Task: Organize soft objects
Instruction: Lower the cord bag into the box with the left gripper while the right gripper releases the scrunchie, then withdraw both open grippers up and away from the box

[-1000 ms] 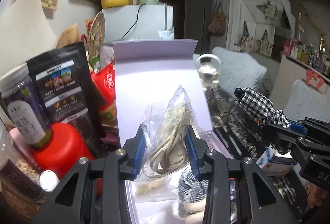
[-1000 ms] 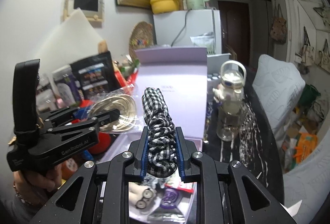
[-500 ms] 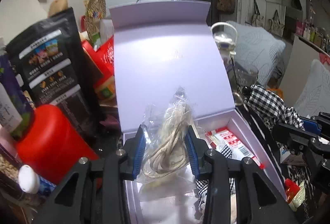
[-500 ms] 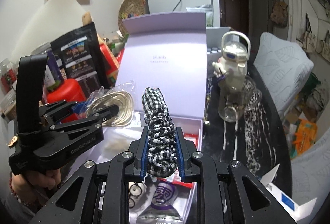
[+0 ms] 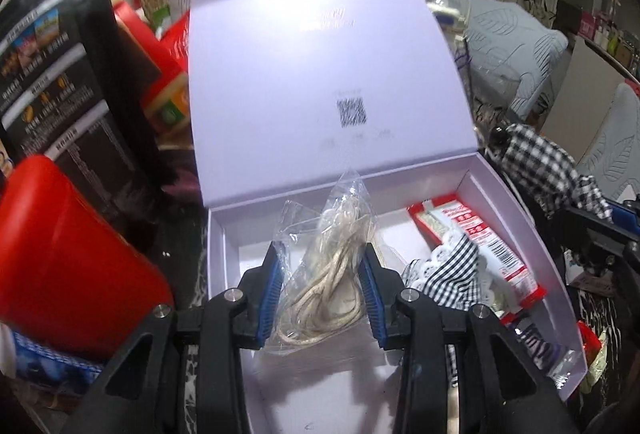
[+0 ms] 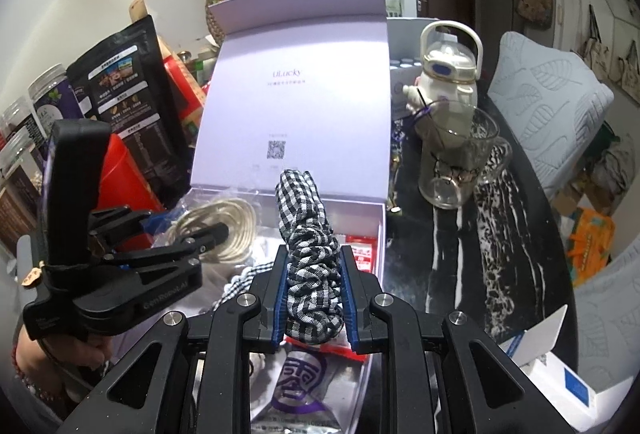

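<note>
Placement step, both loads carried over the open lilac box [image 5: 516,202]. The left tongs [image 5: 322,292] are closed on a clear bag of pale cord [image 5: 328,274], held above the bare left part of the box floor; the right tongs [image 6: 313,298] are clamped on a bunched black-and-white gingham cloth [image 6: 308,250], held above the box's near right part. Neither item is judged to have been set down yet. The next move is judged to call for a short lowering and a release of each load onto free floor — the bag to the left, the cloth clear of what already lies inside: a red-and-white packet [image 5: 484,238], a gingham piece with lace trim [image 5: 452,266] and a purple-printed pouch [image 6: 298,390]. The raised lid [image 5: 320,54] stands behind. Crowding the table are a red container [image 5: 68,254] and a dark snack bag [image 5: 60,82] at the left, a glass cup [image 6: 456,162] and a white bottle [image 6: 444,74] at the right — all close to the box walls.
</note>
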`<action>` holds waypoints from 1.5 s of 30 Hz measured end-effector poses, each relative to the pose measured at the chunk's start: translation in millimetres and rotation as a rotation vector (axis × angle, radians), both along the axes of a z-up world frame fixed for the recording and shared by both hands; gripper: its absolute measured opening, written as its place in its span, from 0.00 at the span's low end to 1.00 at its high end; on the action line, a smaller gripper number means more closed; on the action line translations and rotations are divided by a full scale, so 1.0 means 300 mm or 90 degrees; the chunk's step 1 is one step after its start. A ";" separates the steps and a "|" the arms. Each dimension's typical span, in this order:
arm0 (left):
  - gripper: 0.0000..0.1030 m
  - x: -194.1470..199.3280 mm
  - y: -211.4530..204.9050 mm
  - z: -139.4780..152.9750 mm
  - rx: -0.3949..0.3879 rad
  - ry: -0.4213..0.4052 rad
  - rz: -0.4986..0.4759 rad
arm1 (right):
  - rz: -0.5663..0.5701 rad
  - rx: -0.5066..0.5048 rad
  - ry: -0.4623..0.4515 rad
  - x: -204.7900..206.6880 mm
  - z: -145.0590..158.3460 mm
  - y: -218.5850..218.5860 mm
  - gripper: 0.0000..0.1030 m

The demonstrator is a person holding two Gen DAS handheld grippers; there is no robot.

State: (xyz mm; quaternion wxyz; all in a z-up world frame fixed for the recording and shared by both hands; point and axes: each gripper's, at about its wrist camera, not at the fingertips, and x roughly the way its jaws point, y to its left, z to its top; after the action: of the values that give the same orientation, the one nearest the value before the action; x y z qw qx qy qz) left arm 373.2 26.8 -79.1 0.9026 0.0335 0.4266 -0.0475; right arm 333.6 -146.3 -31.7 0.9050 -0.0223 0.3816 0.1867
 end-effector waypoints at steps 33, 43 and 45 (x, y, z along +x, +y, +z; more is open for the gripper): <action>0.74 0.015 -0.060 -0.048 0.093 0.059 0.007 | -0.015 -0.058 0.118 0.086 -0.176 0.030 0.28; 0.74 -0.027 -0.036 0.036 0.082 0.021 0.044 | -0.018 -0.036 0.111 0.060 -0.121 0.014 0.46; 0.74 -0.042 -0.031 0.066 0.070 0.006 0.043 | -0.020 -0.030 0.100 0.048 -0.099 0.009 0.46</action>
State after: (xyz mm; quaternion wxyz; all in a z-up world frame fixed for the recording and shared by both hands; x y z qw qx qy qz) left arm 360.6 17.5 -59.4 0.8986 0.0682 0.4334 0.0065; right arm 348.0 -143.6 -61.3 0.8744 -0.0233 0.4557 0.1649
